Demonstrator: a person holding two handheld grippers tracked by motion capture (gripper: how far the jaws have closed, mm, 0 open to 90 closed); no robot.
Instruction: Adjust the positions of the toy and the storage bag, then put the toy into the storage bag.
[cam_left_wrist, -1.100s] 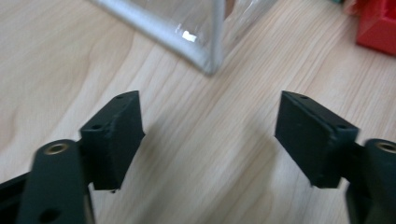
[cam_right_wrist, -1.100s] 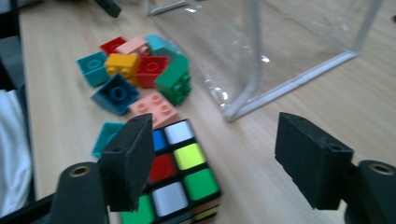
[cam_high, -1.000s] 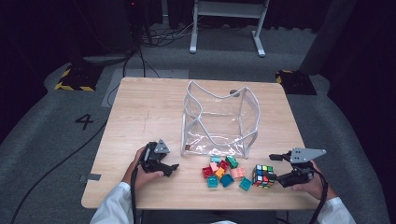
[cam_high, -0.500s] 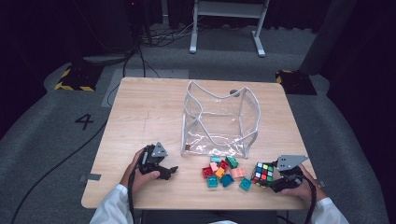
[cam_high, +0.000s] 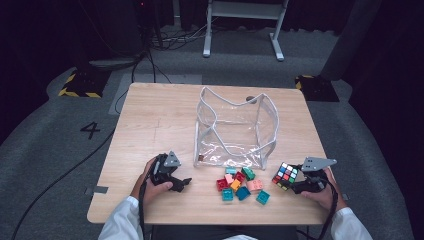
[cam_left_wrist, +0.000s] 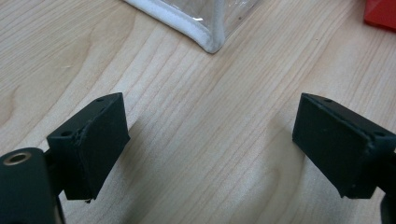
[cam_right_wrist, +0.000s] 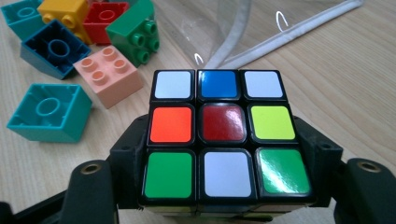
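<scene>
Fingers (cam_right_wrist: 322, 154) around scrambled, glossy puzzle cube (cam_right_wrist: 219, 135)

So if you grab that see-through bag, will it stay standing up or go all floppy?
Probably floppy: the clear bag has thin film walls that already sag and wrinkle. Its white piping may hold some shape. It looks light, so a push would likely slide it.

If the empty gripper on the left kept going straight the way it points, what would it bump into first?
Probably the clear bag. The left gripper is open with bare table between its jaws, and the bag's white-edged corner lies just ahead. A red block sits off to the side, likely missed.
</scene>
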